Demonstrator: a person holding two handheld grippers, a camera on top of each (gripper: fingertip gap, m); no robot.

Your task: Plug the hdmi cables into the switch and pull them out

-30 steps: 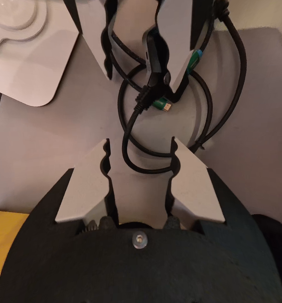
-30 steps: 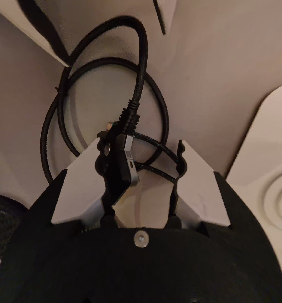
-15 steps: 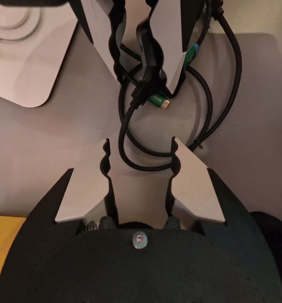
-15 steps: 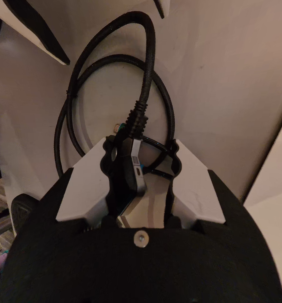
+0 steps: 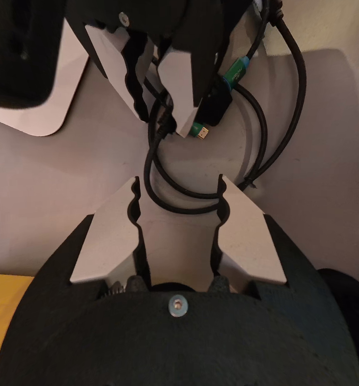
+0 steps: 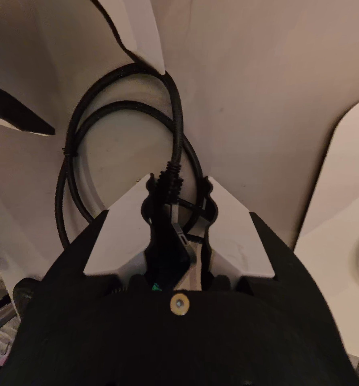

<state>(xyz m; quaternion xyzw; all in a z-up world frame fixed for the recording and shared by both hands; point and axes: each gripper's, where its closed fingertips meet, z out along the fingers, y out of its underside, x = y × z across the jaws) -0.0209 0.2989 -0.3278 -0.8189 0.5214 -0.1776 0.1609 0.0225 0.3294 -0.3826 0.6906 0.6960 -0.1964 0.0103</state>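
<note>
Claws over the cable coil

Right claw (image 6: 178, 179) first: its two white fingers stand narrow around the dark switch (image 6: 174, 246), which sits tilted between them, pressed against the left finger; whether the other finger touches it I cannot tell. A black braided cable (image 6: 177, 146) runs out of the switch's front end, its ribbed plug right at the fingertips, and arcs up and away into a loop on the pale tabletop (image 6: 258, 104).

Over to the left claw (image 5: 179, 179), and it is spread wide with nothing between its fingers, hovering above the near curve of the coiled cable. From this side the right claw comes down from the top of the picture, the switch showing as a dark block behind its finger.

Just beside that finger tip lies a green plug (image 5: 199, 130) with a gold end, resting free on the tabletop. A second green plug (image 5: 236, 72) sits higher up, pushed into the far end of the switch.

Off to the upper left, a white board with rounded corners (image 5: 38, 117) lies on the tabletop. At lower left, a yellow object (image 5: 5, 302) peeks in at the edge.
</note>
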